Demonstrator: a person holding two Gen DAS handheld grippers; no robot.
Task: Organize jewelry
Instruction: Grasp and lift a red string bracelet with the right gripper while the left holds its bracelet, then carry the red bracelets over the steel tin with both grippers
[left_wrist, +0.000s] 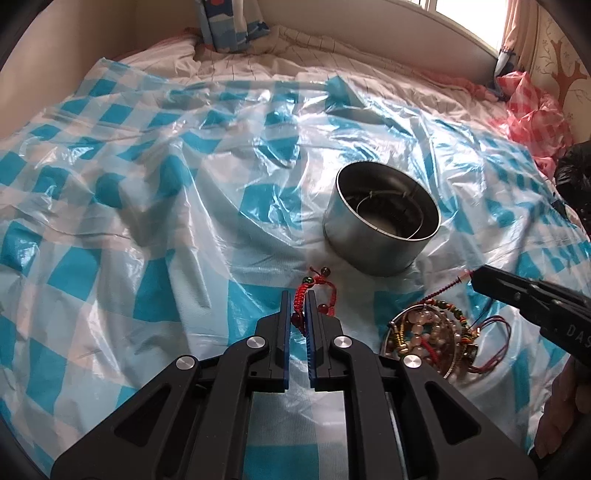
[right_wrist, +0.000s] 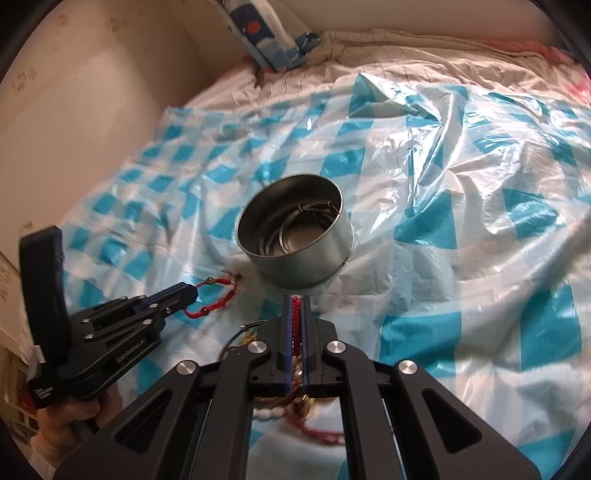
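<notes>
Fingers of the left gripper (left_wrist: 297, 301) pinch a red braided cord bracelet (left_wrist: 303, 293); those of the right gripper (right_wrist: 295, 301) clamp a red twisted cord (right_wrist: 295, 317) rising from a beaded jewelry heap (left_wrist: 428, 332). Beyond, a round metal tin (left_wrist: 373, 243) sits on blue-checked plastic sheeting (left_wrist: 147, 184) over the bed (left_wrist: 258, 62).

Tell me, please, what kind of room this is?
Most likely a bedroom: the work lies on a bed with rumpled bedding, covered by a blue-checked plastic sheet, beside a curtained window. A metal tin stands on the sheet.
</notes>
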